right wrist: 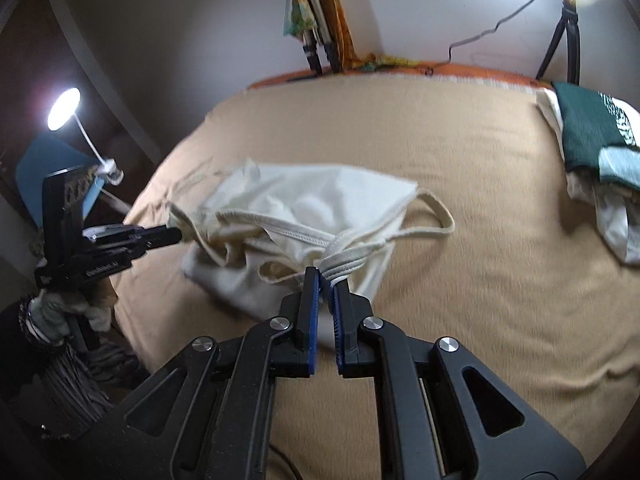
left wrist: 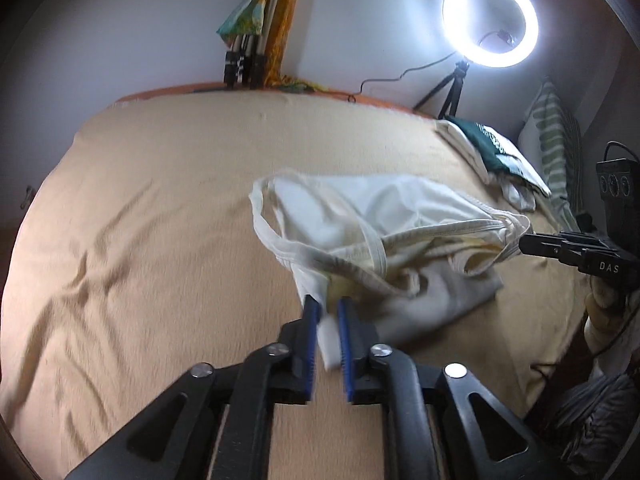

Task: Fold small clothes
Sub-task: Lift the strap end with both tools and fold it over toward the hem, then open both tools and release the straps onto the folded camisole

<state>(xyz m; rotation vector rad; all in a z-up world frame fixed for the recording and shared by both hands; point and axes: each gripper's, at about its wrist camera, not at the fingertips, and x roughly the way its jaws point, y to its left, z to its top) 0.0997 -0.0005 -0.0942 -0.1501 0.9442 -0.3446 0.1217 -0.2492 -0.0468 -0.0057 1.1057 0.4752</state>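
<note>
A small white undershirt (left wrist: 384, 220) with ribbed straps hangs crumpled between my two grippers, its lower part resting on the tan blanket (left wrist: 160, 208). My left gripper (left wrist: 326, 304) is shut on one edge of its white fabric. My right gripper (right wrist: 326, 276) is shut on the bunched straps of the undershirt (right wrist: 312, 204). In the left wrist view the right gripper (left wrist: 524, 242) reaches in from the right edge. In the right wrist view the left gripper (right wrist: 178, 234) reaches in from the left.
A stack of clothes with a dark green shirt (left wrist: 488, 148) on top lies at the far right of the bed; it also shows in the right wrist view (right wrist: 592, 128). A lit ring light (left wrist: 490, 20) on a tripod stands behind it. A striped pillow (left wrist: 556, 136) leans at right.
</note>
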